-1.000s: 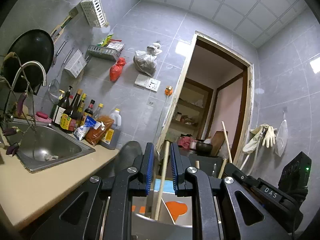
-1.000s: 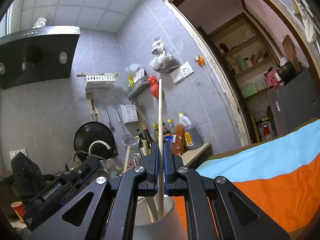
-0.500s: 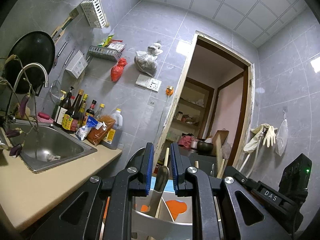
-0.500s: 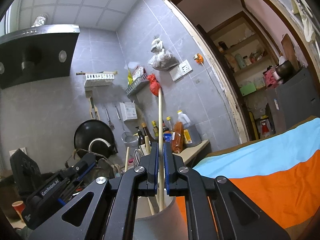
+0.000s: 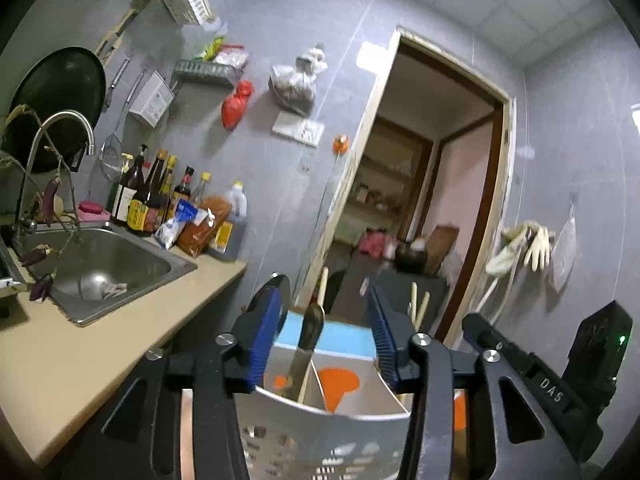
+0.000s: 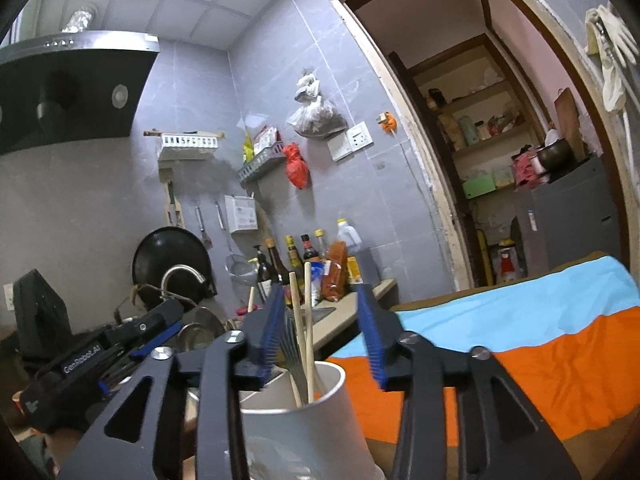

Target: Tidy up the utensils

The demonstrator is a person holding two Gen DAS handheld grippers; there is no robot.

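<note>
Both pairs of jaws have just been opening and now stand spread, pinching nothing. Seen from its own wrist view, the left gripper [image 5: 326,336] hovers level just above the white utensil holder [image 5: 320,436], a perforated tub split into compartments by a thin divider; a dark-handled utensil [image 5: 310,340] stands between the blue pads without touching either, leaning in the compartment left of the divider, with a pale wooden stick [image 5: 323,280] rising just behind it. Two more wooden tips [image 5: 418,306] show beyond the holder's right edge, past the right pad. In the other wrist view the right gripper [image 6: 320,332] sits over the same holder [image 6: 296,424], and two wooden chopsticks [image 6: 306,320] stand upright inside it, in the gap between the pads, nearer the left pad and free of both. Behind the holder lies an orange and blue cloth [image 6: 520,336]. Left of the holder runs the beige counter [image 5: 80,344] with its steel sink [image 5: 104,268] and a row of sauce bottles [image 5: 160,200] against the tiled wall
</note>
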